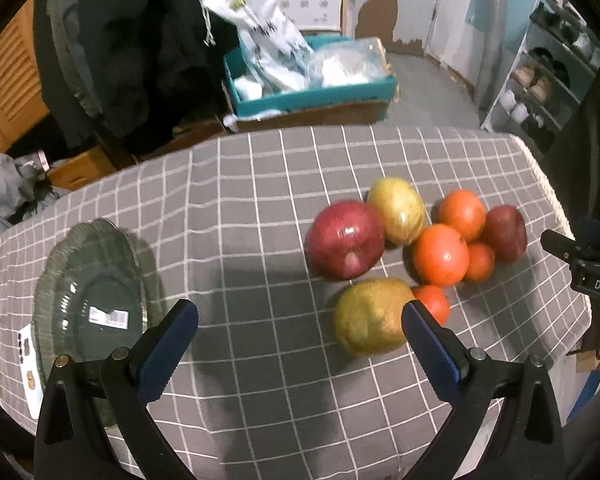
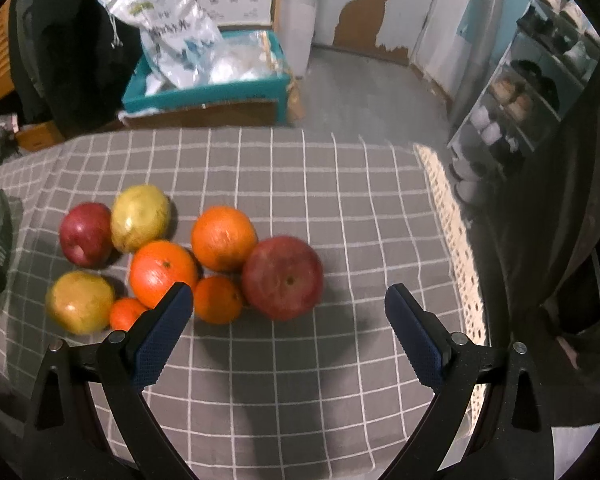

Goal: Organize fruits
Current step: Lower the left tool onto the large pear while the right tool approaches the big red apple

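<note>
Evidently, step in hand: nothing has been sorted yet; all the fruit is judged to be awaiting a first pick.
Fruit: eight pieces are clustered touching on the right half of the tabletop (image 1: 260, 208), which is covered by a grey checked cloth.
Apples: a red apple (image 1: 346, 239) is seen at the left of the cluster, a second red apple (image 2: 283, 277) at its right.
Others: two yellow-green fruits, one near (image 1: 372, 316) and one far (image 1: 397, 210), and four oranges, the largest (image 1: 441, 255) in the middle.
Plate: a green glass plate (image 1: 60, 276) is set well apart at the left, with no fruit on it.
Left hand-held gripper (image 1: 300, 320): spread wide, nothing held, pointed at bare cloth between plate and fruit.
Right hand-held gripper (image 2: 288, 304): spread wide, nothing held, just near of the right apple.
Next move: a forward reach is called for, so that one fruit is straddled before closing, without its neighbours being nudged.
</note>
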Available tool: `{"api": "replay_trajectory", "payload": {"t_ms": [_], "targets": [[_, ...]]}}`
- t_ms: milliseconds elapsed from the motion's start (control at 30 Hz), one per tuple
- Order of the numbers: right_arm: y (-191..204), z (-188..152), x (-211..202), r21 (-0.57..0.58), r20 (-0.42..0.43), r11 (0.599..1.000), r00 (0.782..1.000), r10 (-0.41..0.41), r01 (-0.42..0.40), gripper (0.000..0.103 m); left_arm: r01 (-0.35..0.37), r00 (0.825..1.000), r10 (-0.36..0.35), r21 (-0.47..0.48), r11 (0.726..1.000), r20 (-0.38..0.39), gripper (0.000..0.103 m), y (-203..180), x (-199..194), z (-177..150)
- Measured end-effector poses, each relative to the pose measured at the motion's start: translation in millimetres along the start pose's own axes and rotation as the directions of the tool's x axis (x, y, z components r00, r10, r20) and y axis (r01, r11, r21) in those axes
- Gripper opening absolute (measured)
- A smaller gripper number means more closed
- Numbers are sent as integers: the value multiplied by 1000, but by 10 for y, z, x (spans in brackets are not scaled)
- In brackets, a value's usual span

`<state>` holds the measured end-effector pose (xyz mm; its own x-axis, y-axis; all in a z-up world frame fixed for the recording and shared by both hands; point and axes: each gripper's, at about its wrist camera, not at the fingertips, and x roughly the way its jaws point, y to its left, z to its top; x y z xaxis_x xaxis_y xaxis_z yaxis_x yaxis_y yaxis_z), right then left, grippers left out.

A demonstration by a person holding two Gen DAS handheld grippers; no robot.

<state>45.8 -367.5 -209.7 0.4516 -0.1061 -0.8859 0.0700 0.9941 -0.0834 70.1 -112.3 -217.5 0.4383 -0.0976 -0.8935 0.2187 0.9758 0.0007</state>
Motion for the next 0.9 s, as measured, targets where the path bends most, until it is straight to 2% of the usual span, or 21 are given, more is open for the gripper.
{"api": "replay_trajectory", "payload": {"t_ms": [233, 400, 800, 900], "targets": [[-55, -105, 234, 10, -74, 1000, 997, 19, -18, 95, 24, 998, -24, -7, 1000, -66, 102, -77, 263, -34], [-114, -125, 325, 29, -90, 999, 995, 42, -40, 95, 51, 993, -52, -16, 999, -110, 102, -141, 436, -53], [-141, -12, 577, 61, -103, 992, 988, 118, -112, 95, 81, 983, -85, -31, 996, -166, 103, -299, 714, -86], [-121, 20, 678, 54, -119, 992, 986, 116, -110, 95, 86, 980, -89, -27, 996, -179, 102, -336, 776, -90]]}}
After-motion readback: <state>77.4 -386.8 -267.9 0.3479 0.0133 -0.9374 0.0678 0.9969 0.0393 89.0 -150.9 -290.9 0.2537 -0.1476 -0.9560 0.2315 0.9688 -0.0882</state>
